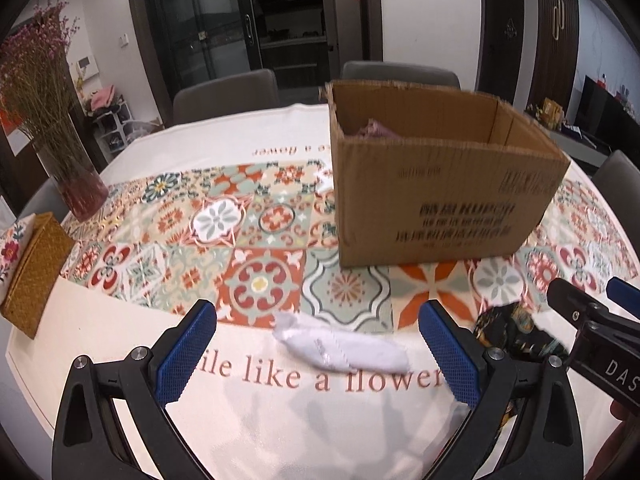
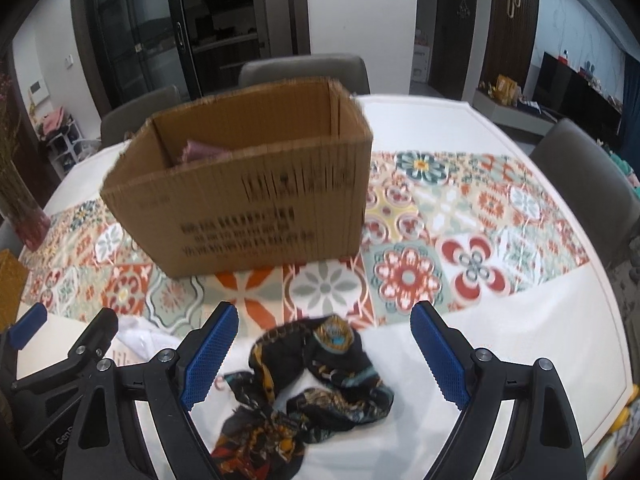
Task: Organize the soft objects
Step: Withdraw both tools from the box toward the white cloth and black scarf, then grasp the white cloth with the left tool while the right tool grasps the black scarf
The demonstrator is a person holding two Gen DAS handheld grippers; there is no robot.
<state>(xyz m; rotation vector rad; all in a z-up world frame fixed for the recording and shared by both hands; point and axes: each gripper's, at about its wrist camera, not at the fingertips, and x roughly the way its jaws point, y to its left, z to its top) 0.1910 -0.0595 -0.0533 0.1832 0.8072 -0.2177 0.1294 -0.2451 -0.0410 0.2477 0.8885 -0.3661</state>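
Both pairs of fingers stood wide apart, gripping nothing: left gripper (image 1: pixel 316 354) had white rolled cloth (image 1: pixel 340 346) between its pads, right gripper (image 2: pixel 324 354) had dark patterned scarf (image 2: pixel 316 380) between its own; cardboard box (image 2: pixel 248 200) beyond fingertips

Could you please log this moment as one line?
left gripper: open over white cloth | right gripper: open over dark scarf | cardboard box: pink item inside

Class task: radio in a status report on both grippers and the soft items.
Left gripper open over white cloth. Right gripper open over dark scarf. Cardboard box beyond, nothing blocking.
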